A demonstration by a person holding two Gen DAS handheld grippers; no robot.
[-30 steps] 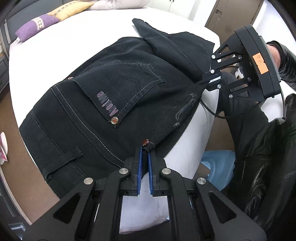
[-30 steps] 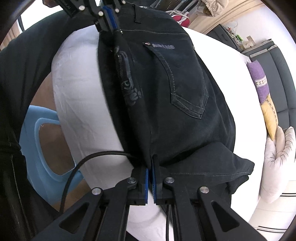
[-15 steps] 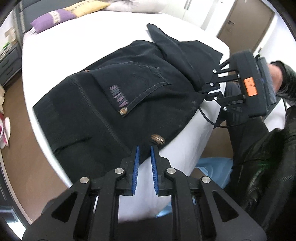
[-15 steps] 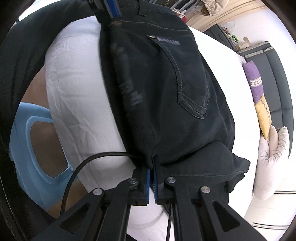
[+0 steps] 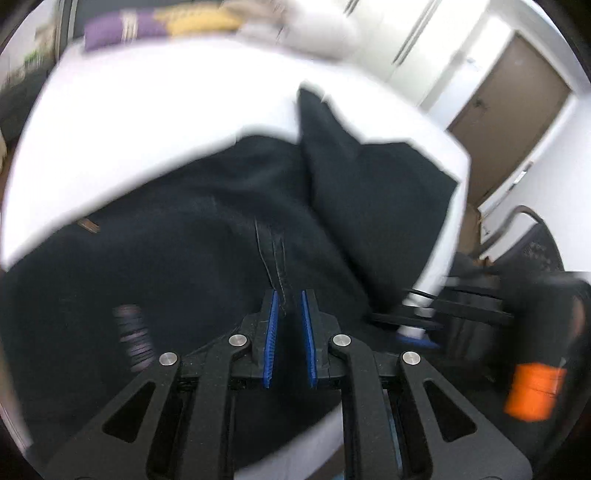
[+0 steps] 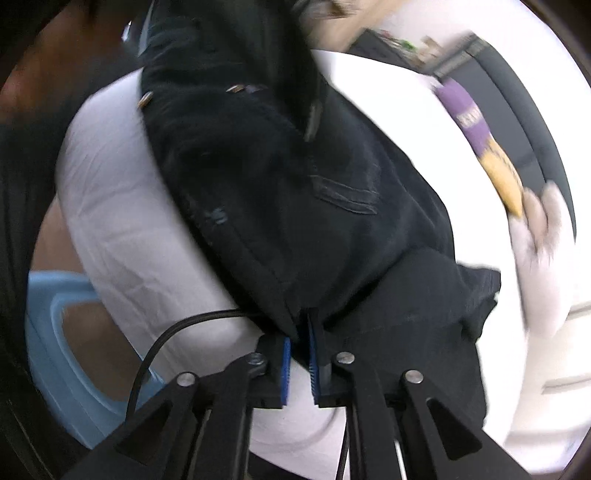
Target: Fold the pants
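Black denim pants [image 5: 192,236] lie folded over on a white bed [image 5: 155,110], near its edge. My left gripper [image 5: 287,295] hovers over the pants with its blue pads apart and nothing between them. The pants also show in the right wrist view [image 6: 295,206], bunched toward the top with a back pocket visible. My right gripper [image 6: 297,332] is at the pants' near edge, its blue pads parted a little, with cloth lying at the gap. The right gripper's body with an orange tag [image 5: 532,391] shows blurred at the lower right of the left wrist view.
Purple and yellow pillows [image 5: 155,26] and a white pillow [image 6: 543,251] lie at the far side of the bed. A light blue plastic seat [image 6: 62,347] stands on the floor beside the bed. A brown door [image 5: 517,122] is behind. A black cable [image 6: 173,336] runs past the right gripper.
My left gripper let go of the waist edge, opened and swung over the pants. My right gripper's pads have parted from shut on the fabric. Both views are blurred from motion.
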